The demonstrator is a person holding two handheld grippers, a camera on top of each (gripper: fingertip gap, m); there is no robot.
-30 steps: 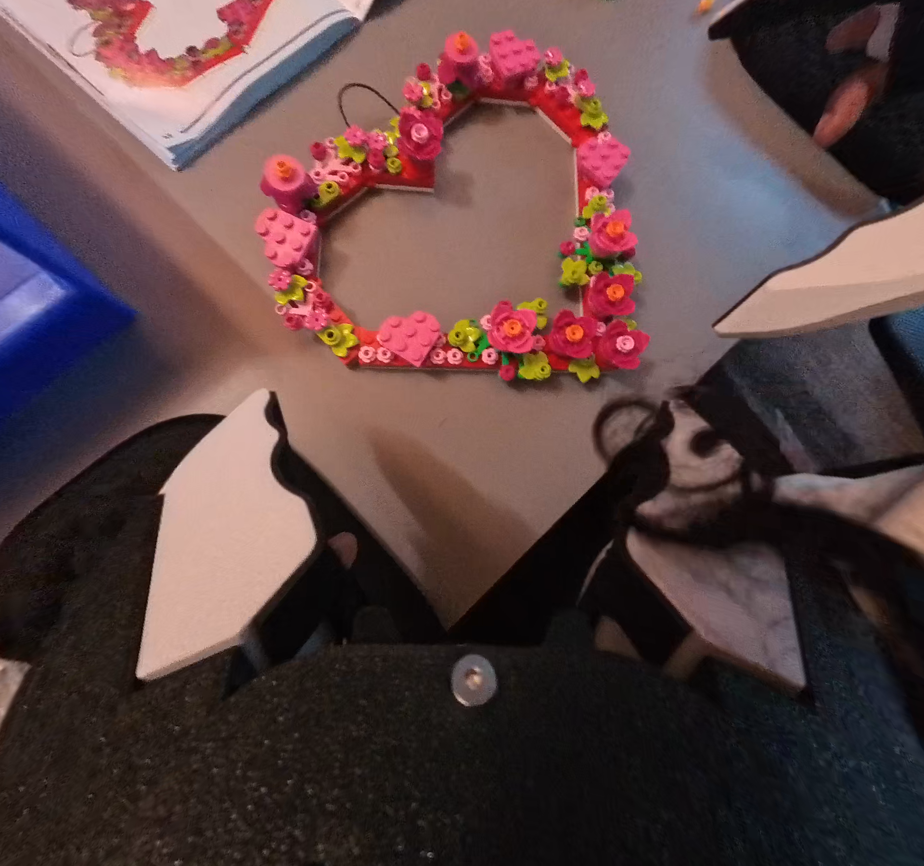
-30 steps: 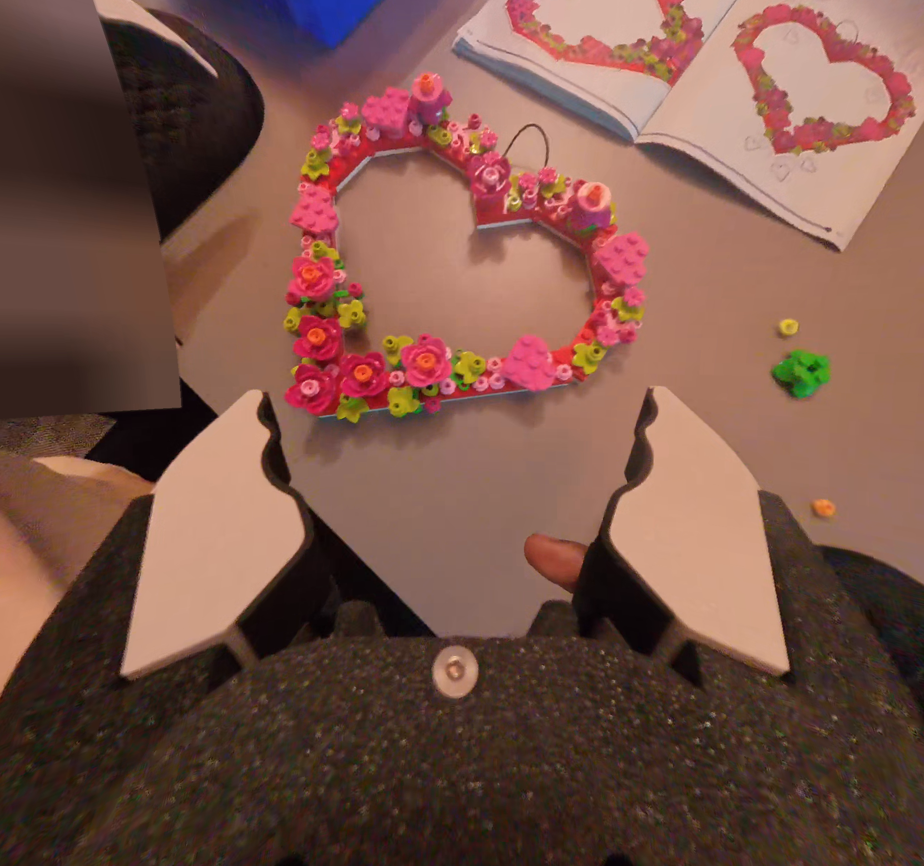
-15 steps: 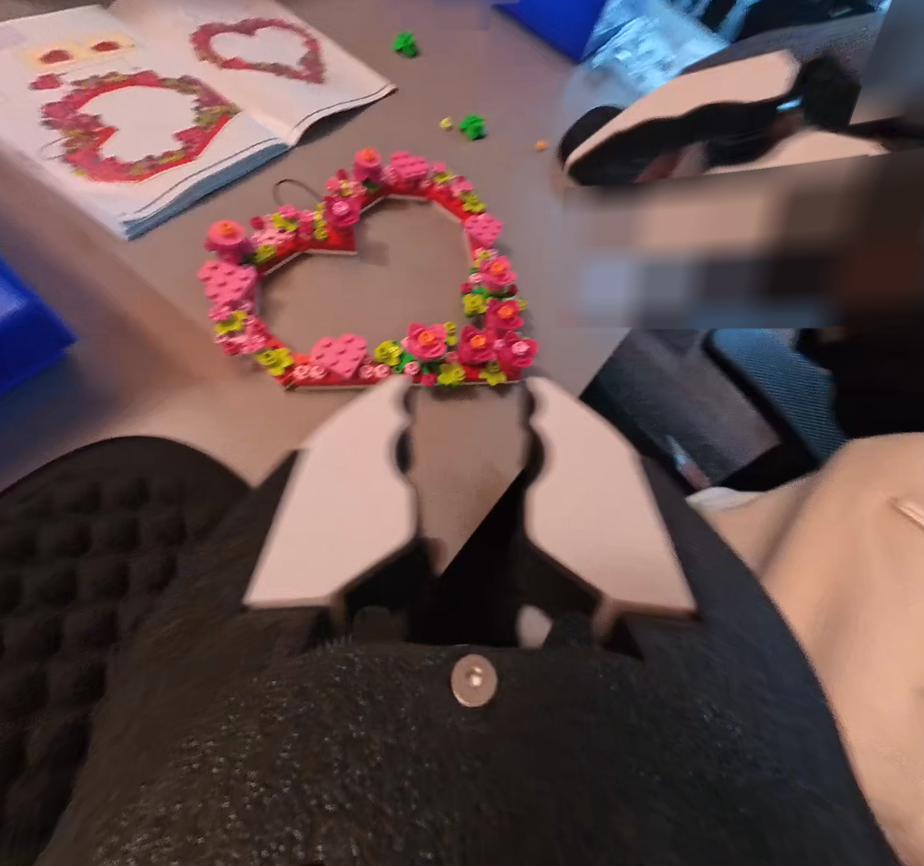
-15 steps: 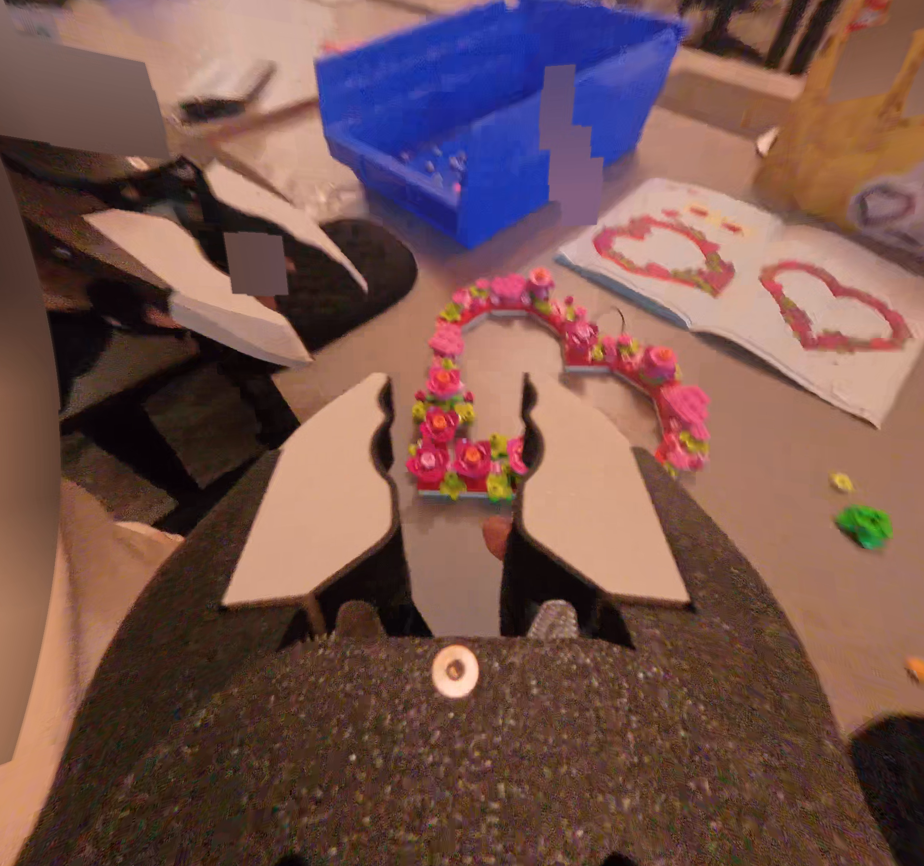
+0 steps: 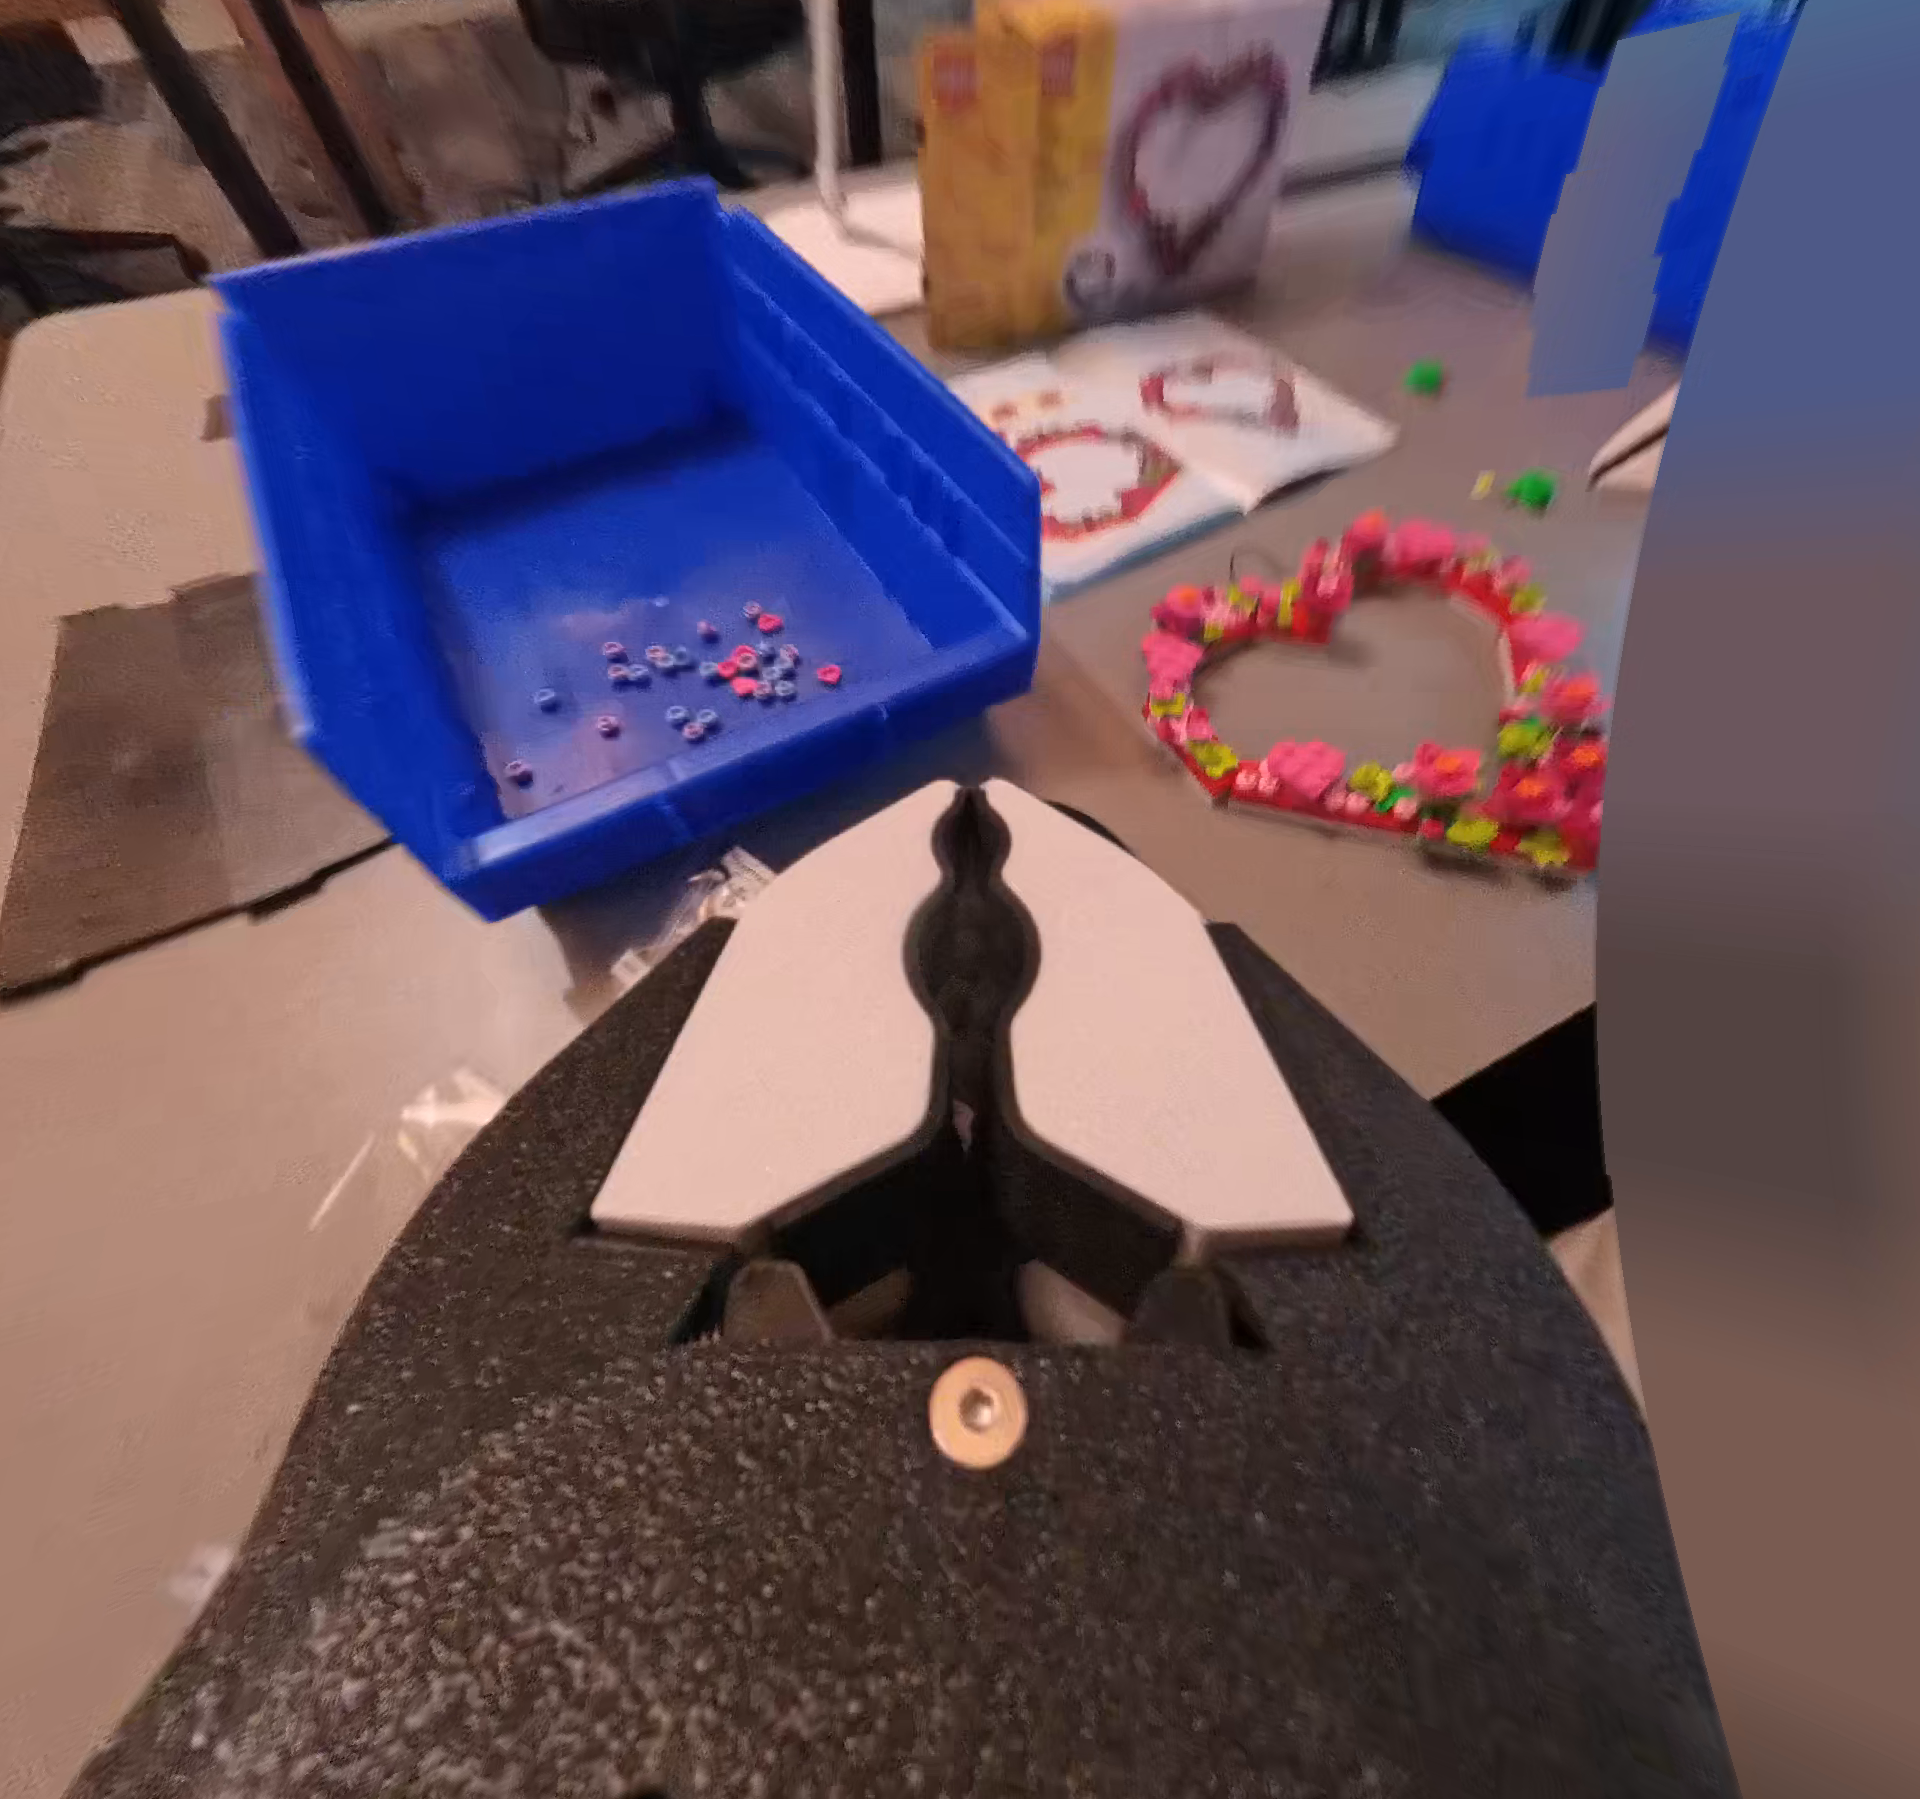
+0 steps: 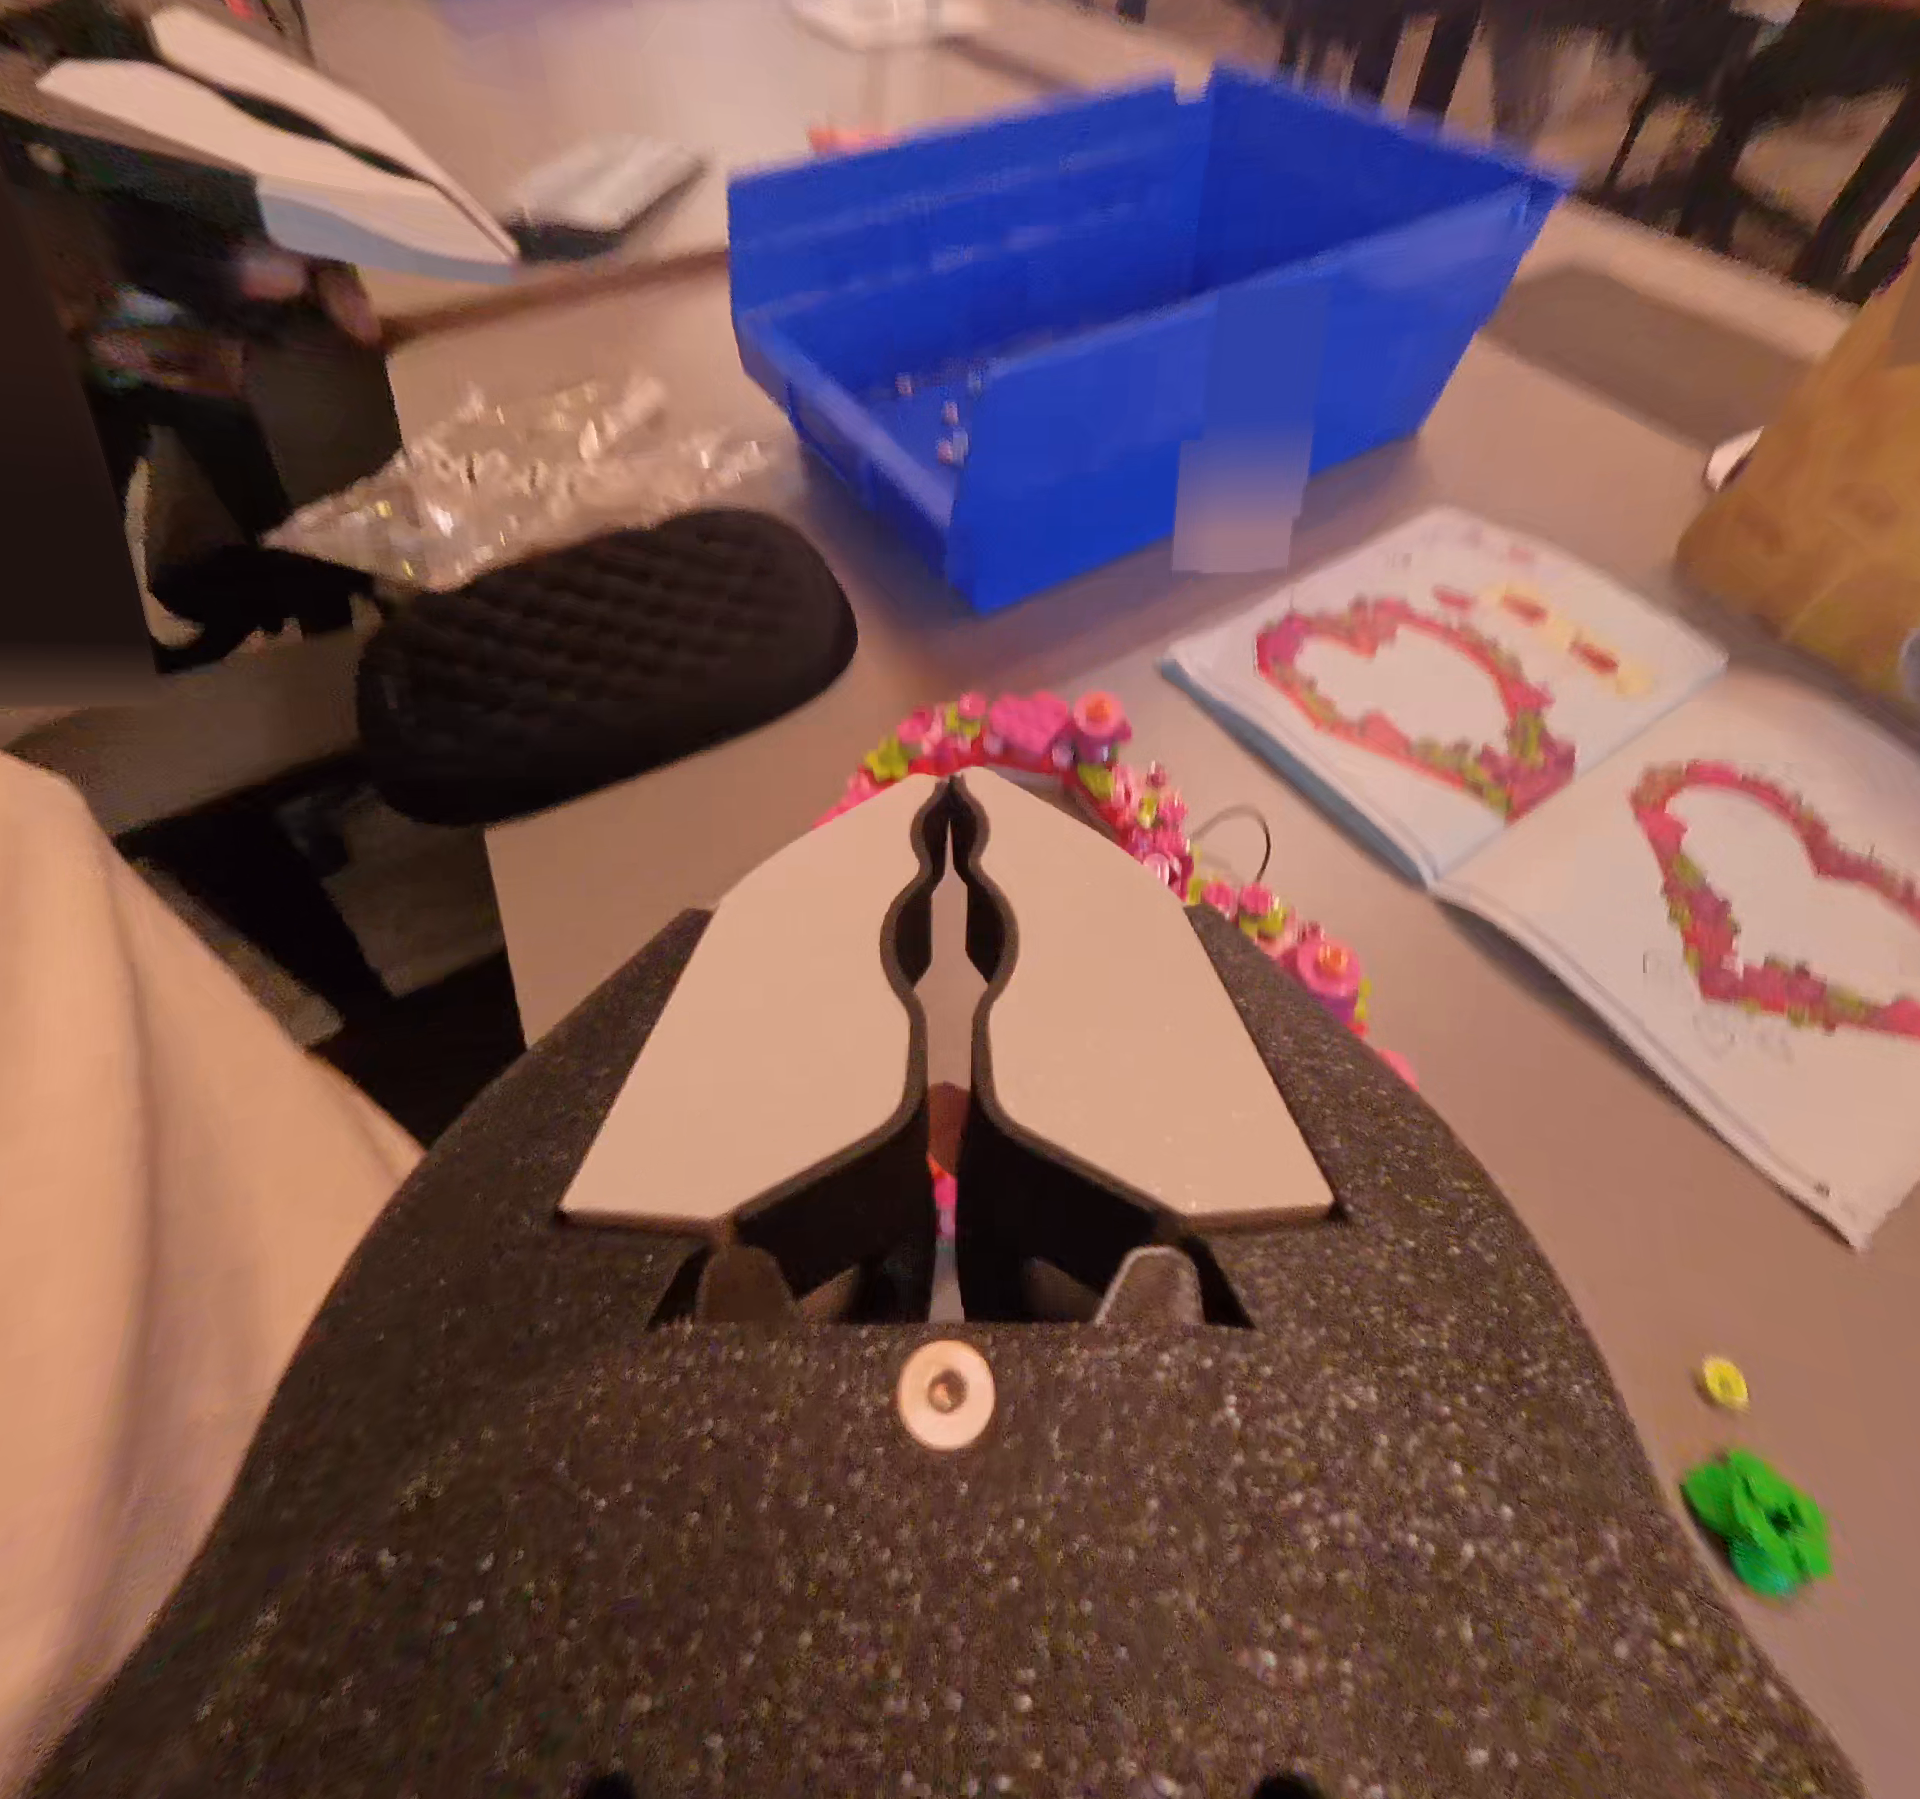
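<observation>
Hovering empty with fingertips pressed together, the left gripper (image 5: 968, 793) sits near a blue bin (image 5: 935, 502) holding small loose pieces. The right gripper (image 6: 951, 785), likewise closed on nothing, hangs over the pink brick heart wreath (image 6: 1039, 719); an open instruction booklet (image 6: 1558, 814) lies beside it, its print too blurred to read.

Left gripper (image 5: 968, 795): black speckled body, two pale grey fingers with wavy black inner edges, silver screw near the camera.
Right gripper (image 6: 951, 785): same build.
Clothing: beige garment (image 6: 156, 1178), near left.
</observation>
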